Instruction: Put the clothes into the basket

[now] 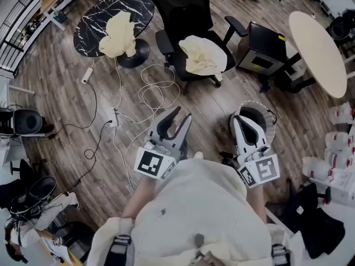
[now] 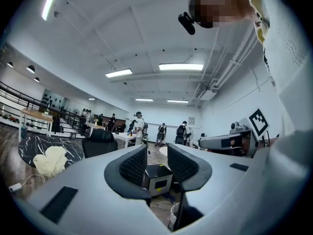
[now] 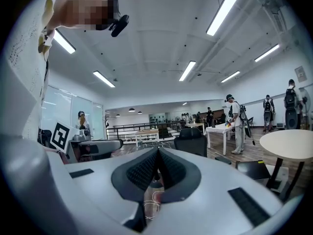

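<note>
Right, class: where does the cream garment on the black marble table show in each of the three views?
Head view: the cream garment lies upper left, on the marble table.
Left gripper view: lower left, near the picture's edge.
Right gripper view: not in it.
Shared landmark: the black office chair, top centre in the head view, left of centre in the left gripper view, right of centre in the right gripper view.

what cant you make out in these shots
- Basket: in the head view the right gripper covers most of it, so what is inside cannot be told.
- Dark heap: at the lower right of the head view it is too dark to name.
- Far people: in both gripper views they are too small to tell what they are doing.
</note>
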A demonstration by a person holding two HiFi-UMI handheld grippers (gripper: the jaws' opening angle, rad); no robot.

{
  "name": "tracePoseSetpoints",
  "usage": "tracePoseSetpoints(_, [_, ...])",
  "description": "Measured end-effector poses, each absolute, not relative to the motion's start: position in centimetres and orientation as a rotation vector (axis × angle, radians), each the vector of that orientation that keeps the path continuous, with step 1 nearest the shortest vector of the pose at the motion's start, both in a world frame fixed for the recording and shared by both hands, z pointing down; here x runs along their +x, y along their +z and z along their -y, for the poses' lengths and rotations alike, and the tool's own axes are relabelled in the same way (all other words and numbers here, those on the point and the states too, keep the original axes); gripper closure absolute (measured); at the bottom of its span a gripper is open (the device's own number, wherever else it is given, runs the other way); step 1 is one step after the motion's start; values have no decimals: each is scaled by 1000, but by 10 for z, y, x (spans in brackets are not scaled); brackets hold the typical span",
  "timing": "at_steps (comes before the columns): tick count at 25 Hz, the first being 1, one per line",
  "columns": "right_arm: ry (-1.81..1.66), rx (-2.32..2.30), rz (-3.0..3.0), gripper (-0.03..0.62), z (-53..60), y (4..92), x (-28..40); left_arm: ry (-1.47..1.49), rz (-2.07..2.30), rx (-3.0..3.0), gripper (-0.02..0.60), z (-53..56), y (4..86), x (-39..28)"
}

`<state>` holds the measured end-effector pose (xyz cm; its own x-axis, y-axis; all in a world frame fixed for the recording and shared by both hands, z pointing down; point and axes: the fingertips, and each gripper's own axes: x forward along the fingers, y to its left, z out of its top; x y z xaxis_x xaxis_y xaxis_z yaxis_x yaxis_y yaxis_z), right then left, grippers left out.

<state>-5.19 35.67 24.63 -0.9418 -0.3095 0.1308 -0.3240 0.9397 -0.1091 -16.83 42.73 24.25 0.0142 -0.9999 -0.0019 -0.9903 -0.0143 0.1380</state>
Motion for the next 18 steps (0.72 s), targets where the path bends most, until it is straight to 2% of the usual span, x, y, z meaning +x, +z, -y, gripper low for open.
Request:
tracePoseSetpoints(10, [186, 602, 2960, 586, -312, 245, -147, -149, 2019, 2290, 426, -370, 244, -263])
tracePoseSetpoints(18, [233, 735, 2933, 586, -286, 253, -182, -117, 1918, 2353, 416, -346, 261, -301])
